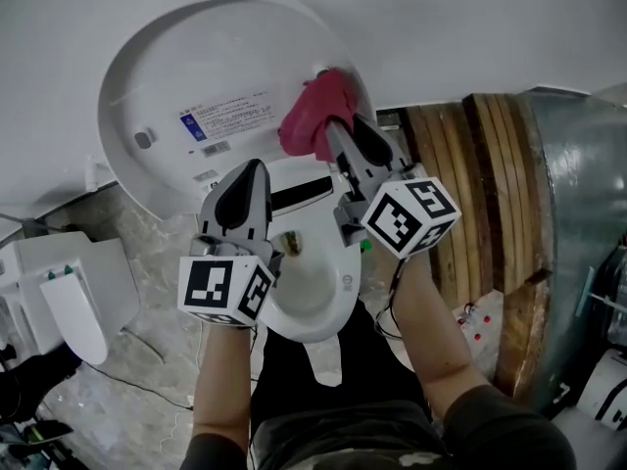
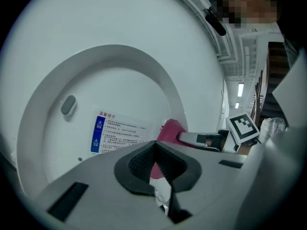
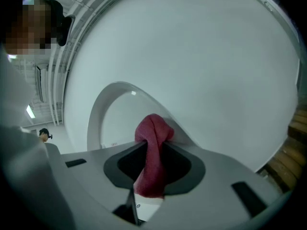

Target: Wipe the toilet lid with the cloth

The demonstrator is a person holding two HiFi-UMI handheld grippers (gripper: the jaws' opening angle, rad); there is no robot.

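The white toilet lid (image 1: 186,76) stands raised against the wall, with a printed label (image 1: 225,120) on its inner face. A red cloth (image 1: 313,114) is bunched against the lid's right rim, and my right gripper (image 1: 331,130) is shut on it. In the right gripper view the cloth (image 3: 153,128) hangs out between the jaws of that gripper (image 3: 152,152) and presses on the lid's rim (image 3: 103,109). My left gripper (image 1: 253,172) is shut and empty, low before the lid near the hinge. The left gripper view has its closed jaws (image 2: 155,147) facing the label (image 2: 120,133), the cloth (image 2: 169,128) to the right.
The open toilet bowl (image 1: 318,297) lies below both grippers. Wooden planks (image 1: 480,204) and a grey metal casing (image 1: 578,223) stand at the right. A white fixture (image 1: 69,302) and cables lie on the floor at the left.
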